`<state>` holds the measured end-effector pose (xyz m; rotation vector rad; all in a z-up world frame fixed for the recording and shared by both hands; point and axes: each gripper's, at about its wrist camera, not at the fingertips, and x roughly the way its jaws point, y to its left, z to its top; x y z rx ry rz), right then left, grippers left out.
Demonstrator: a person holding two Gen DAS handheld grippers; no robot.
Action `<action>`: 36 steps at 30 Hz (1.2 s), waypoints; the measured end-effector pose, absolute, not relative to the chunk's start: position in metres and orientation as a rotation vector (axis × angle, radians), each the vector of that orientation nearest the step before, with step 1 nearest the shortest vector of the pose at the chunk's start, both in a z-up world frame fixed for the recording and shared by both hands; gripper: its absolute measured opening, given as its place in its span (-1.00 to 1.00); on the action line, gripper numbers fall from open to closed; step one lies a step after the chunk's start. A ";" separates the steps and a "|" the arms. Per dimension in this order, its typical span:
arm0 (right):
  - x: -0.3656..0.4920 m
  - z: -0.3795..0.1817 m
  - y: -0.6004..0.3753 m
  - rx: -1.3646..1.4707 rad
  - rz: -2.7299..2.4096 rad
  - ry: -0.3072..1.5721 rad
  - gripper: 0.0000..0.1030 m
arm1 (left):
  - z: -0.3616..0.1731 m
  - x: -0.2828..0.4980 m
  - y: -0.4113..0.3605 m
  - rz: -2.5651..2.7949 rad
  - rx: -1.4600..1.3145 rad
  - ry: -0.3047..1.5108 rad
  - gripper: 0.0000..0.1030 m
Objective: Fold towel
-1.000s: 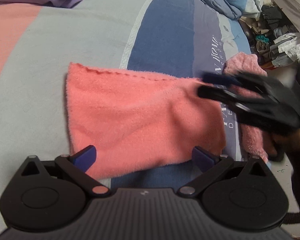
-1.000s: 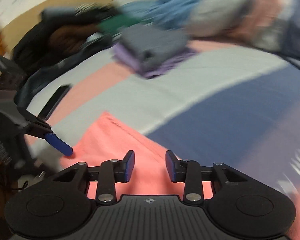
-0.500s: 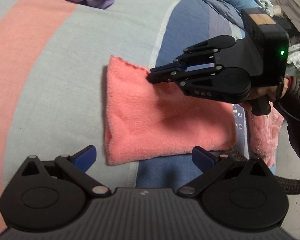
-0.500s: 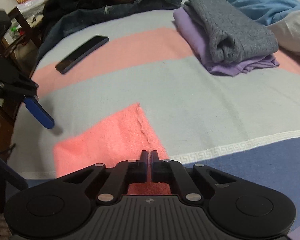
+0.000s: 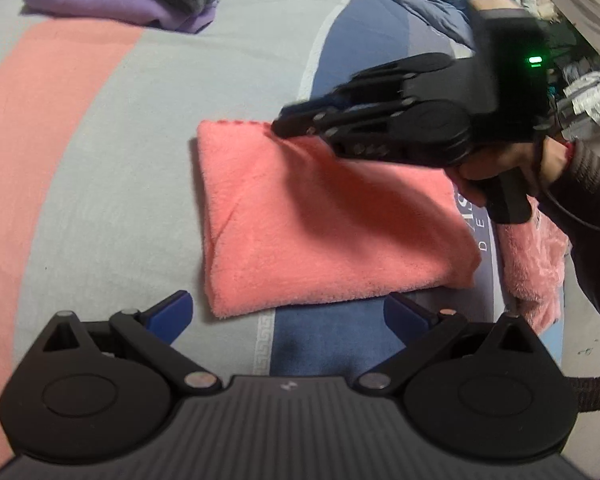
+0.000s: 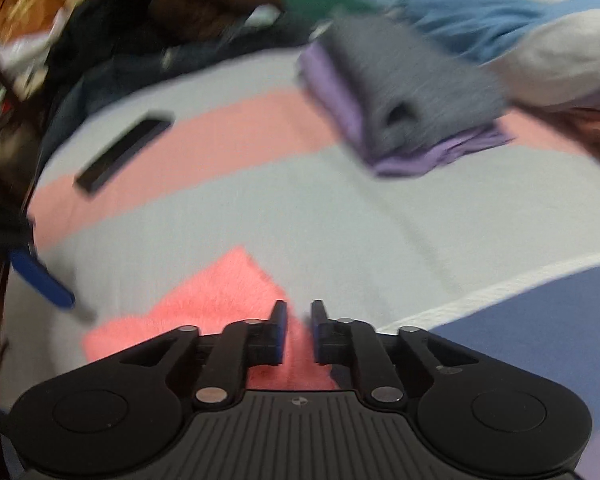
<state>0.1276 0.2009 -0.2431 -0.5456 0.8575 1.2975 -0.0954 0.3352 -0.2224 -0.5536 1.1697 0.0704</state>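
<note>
The coral towel (image 5: 320, 220) lies folded over on the bedspread (image 5: 120, 160), a doubled rectangle that straddles the white patterned seam between the grey band and the dark blue band, with its folded edge towards the grey side and its loose end reaching onto the blue. From my left wrist camera I see its near edge just beyond my left gripper (image 5: 288, 316), whose blue-padded jaws stand spread wide with nothing between them, hovering short of the cloth and apart from it.

My right gripper (image 5: 284, 126) comes in from the blue side, tips at the towel's far corner. In its own view (a blurred one) the right gripper (image 6: 299, 330) has a narrow gap between its pads; the jaws have just been opening from a closed pinch, and the towel (image 6: 204, 308) shows through the gap beneath them rather than being clamped. I cannot tell whether the tips still touch the pile. A hand (image 5: 512, 164) in a dark sleeve (image 5: 588, 200) wraps the gripper's handle, and a green light (image 5: 535, 60) glows on its body.

Further out, a fluffier pink cloth (image 5: 536, 260) hangs at the bedspread's blue edge, just beside the towel's loose end. Towards the far end of the pink band sits a folded stack, a grey garment (image 6: 412, 92) atop a purple one (image 6: 432, 156), well apart from the towel. A flat black phone-like slab (image 6: 124, 156) lies on the pink band near the opposite edge. Dark clothes (image 6: 148, 48) and blue bedding (image 6: 480, 12) are heaped beyond.
</note>
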 end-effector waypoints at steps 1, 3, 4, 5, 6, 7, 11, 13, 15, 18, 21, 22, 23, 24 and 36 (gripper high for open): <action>0.128 -0.235 0.192 -0.496 1.280 0.854 -0.55 | -0.222 -0.094 0.334 0.065 -0.552 1.168 0.99; 0.125 -0.223 0.175 -0.415 1.268 0.855 -0.48 | -0.223 -0.090 0.333 0.055 -0.559 1.166 0.99; 0.121 -0.218 0.168 -0.384 1.275 0.859 -0.48 | -0.223 -0.089 0.332 0.048 -0.567 1.162 0.99; 0.112 -0.218 0.162 -0.392 1.288 0.866 -0.48 | -0.223 -0.088 0.332 0.041 -0.576 1.157 0.99; 0.103 -0.218 0.156 -0.401 1.303 0.873 -0.48 | -0.223 -0.087 0.331 0.036 -0.580 1.153 0.99; 0.094 -0.222 0.152 -0.421 1.297 0.885 -0.48 | -0.223 -0.087 0.330 0.033 -0.574 1.152 0.99; 0.062 -0.247 0.133 -0.465 1.241 0.977 -0.48 | -0.223 -0.090 0.334 0.041 -0.543 1.156 0.99; 0.045 -0.264 0.126 -0.515 1.219 1.029 -0.48 | -0.224 -0.093 0.339 0.048 -0.547 1.159 0.99; 0.030 -0.267 0.118 -0.530 1.208 1.008 -0.48 | -0.222 -0.096 0.343 0.058 -0.541 1.153 0.99; 0.031 -0.248 0.094 -0.367 1.110 0.997 -0.48 | -0.217 -0.101 0.344 0.064 -0.526 1.118 0.99; 0.030 -0.229 0.055 -0.226 0.935 0.964 -0.10 | -0.216 -0.099 0.342 0.055 -0.544 1.085 0.99; 0.029 -0.227 0.041 -0.186 0.865 0.961 -0.04 | -0.216 -0.098 0.341 0.052 -0.551 1.075 0.99; 0.027 -0.225 0.026 -0.147 0.795 0.959 0.02 | -0.216 -0.097 0.340 0.042 -0.561 1.064 0.99; 0.025 -0.227 0.011 -0.076 0.728 0.971 0.03 | -0.216 -0.094 0.337 0.025 -0.570 1.055 0.99; 0.012 -0.261 -0.027 0.395 0.340 0.911 -0.03 | -0.227 -0.065 0.295 -0.119 -0.475 1.118 0.99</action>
